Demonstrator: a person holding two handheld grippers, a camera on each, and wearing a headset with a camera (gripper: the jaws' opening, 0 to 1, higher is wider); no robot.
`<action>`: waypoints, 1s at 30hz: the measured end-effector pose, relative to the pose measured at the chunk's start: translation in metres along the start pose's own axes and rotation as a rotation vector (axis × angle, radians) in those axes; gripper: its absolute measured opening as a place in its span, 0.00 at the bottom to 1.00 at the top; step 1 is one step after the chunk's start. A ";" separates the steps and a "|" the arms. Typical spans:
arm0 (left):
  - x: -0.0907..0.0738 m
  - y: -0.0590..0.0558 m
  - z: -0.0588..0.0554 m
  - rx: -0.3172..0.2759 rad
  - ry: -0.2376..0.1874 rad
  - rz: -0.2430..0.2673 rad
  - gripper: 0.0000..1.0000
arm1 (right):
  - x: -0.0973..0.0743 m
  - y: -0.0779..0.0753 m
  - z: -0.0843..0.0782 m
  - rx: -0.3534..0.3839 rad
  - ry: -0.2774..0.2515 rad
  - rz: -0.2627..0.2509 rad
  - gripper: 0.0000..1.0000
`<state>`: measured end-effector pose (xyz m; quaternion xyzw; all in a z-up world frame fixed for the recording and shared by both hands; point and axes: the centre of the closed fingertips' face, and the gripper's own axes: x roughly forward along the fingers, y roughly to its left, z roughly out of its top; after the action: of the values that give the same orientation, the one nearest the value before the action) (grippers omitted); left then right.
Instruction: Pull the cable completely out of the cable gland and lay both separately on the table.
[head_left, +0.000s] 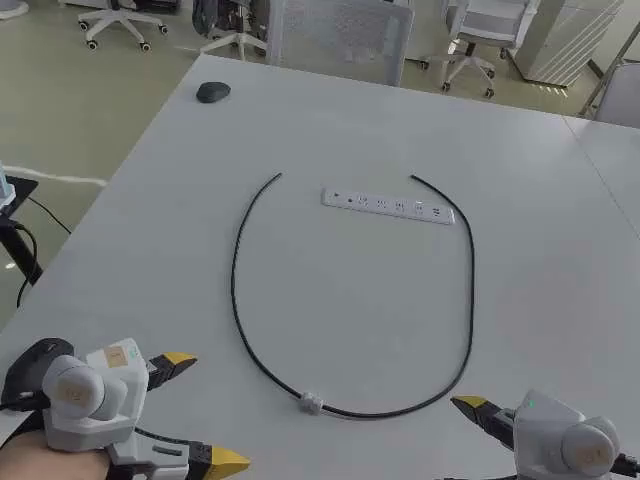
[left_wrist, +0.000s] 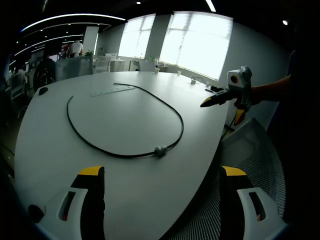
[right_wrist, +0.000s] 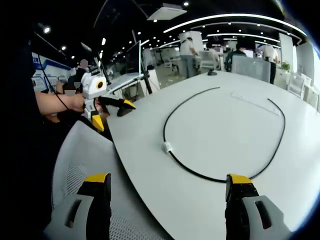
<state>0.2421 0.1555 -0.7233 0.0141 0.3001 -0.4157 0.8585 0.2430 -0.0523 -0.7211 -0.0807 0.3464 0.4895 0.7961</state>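
A thin black cable (head_left: 235, 290) lies on the white desk (head_left: 120, 250) in a wide loop that opens to the far side. Its two ends lie just off either end of a white power strip (head_left: 388, 206). The small pale cable gland (head_left: 311, 403) is threaded on the near bend of the loop, a little left of the middle. Both sets of tongs are released and grasp nothing. The left tongs (head_left: 215, 410) hover at the near left edge of the desk and the right tongs (left_wrist: 221, 112) at the near right, each well apart from the cable. The cable looks light and limp, so it will probably drag and snake across the smooth top rather than stay put when pulled. The gland looks small and light and would likely skid along with it unless pinned. A sensible hold is one pair of tongs clamped across the gland's body and the other on the cable just beside it, drawing along the cable's line. The shorter run to a free end seems about equal either way. The gland is too small to tell whether its nut is tight, which way it faces, or how firmly its seal grips. In the head view one jaw of the right tongs is cut off by the bottom edge. The cable's ends are too fine to tell whether they are bare or fitted. A dark mouse (head_left: 213, 92) sits at the far left of the desk.
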 end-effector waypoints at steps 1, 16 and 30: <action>0.000 0.000 0.000 0.000 0.000 0.001 0.95 | 0.001 0.000 0.001 -0.003 0.001 -0.001 0.95; 0.002 0.001 0.001 -0.010 -0.013 0.005 0.95 | 0.017 -0.002 0.018 0.000 0.004 0.027 0.93; 0.009 -0.003 0.004 -0.054 -0.040 -0.006 0.94 | 0.039 -0.011 0.039 0.006 0.011 0.038 0.88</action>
<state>0.2463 0.1461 -0.7238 -0.0184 0.2942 -0.4103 0.8630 0.2814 -0.0110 -0.7190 -0.0743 0.3540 0.5031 0.7849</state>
